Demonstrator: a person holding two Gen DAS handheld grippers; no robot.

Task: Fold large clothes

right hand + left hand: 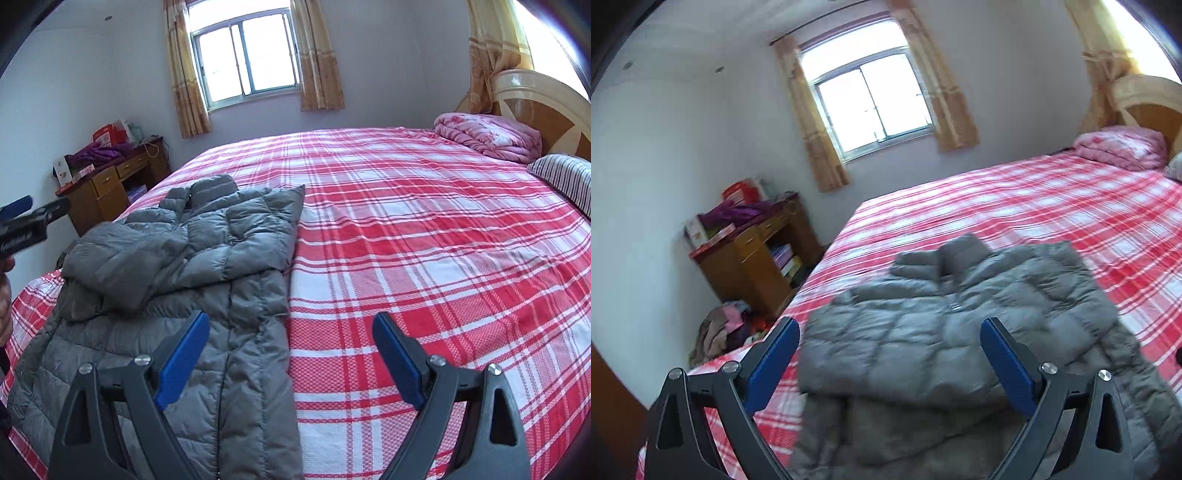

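Note:
A grey quilted puffer jacket [923, 332] [177, 273] lies on the near left part of a bed with a red and white plaid cover [424, 240] [1052, 206]. Both sleeves are folded in over its chest and its collar points toward the far wall. My left gripper [890, 332] hovers above the jacket's middle, its blue pads wide apart and holding nothing. My right gripper [291, 332] stands open above the jacket's right edge, one pad over the jacket, the other over the cover. The left gripper [22, 218] also shows at the right wrist view's left edge, beside a hand.
A folded pink quilt [487, 134] and a striped pillow [569, 177] lie by the wooden headboard [535, 99]. A cluttered wooden desk [110, 177] stands left of the bed, with a heap of clothes [720, 332] on the floor beside it. A curtained window [871, 103] faces me.

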